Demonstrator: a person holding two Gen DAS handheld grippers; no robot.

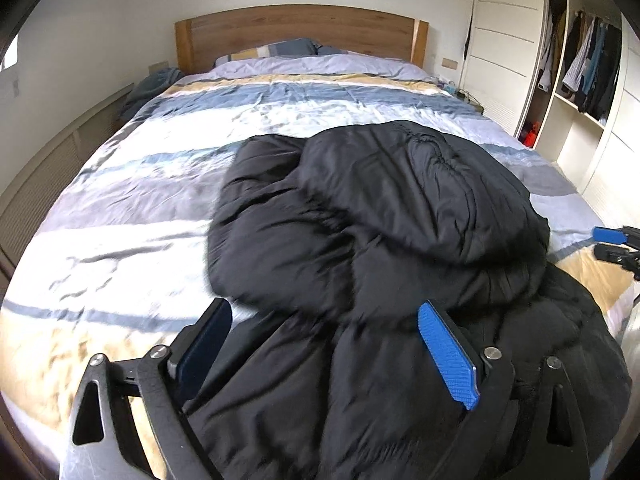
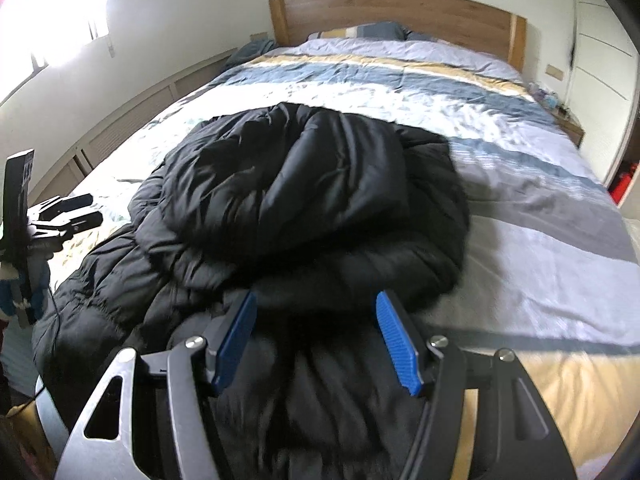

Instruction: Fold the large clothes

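A black puffer jacket (image 1: 380, 216) lies bunched on the striped bed, its upper part folded over into a rounded heap; it also shows in the right wrist view (image 2: 304, 184). My left gripper (image 1: 324, 312) is open, its blue-padded fingers (image 1: 448, 356) spread above the jacket's near part, holding nothing. My right gripper (image 2: 316, 304) is open over the jacket's near edge, empty. The right gripper's tips show at the right edge of the left wrist view (image 1: 612, 242). The left gripper shows at the left edge of the right wrist view (image 2: 80, 210).
The bed's striped blue, white and yellow duvet (image 1: 168, 184) spreads around the jacket, with pillows and a wooden headboard (image 1: 300, 28) at the far end. An open wardrobe with hanging clothes (image 1: 588, 64) stands to the right. A low slatted panel (image 2: 132, 120) runs along the left wall.
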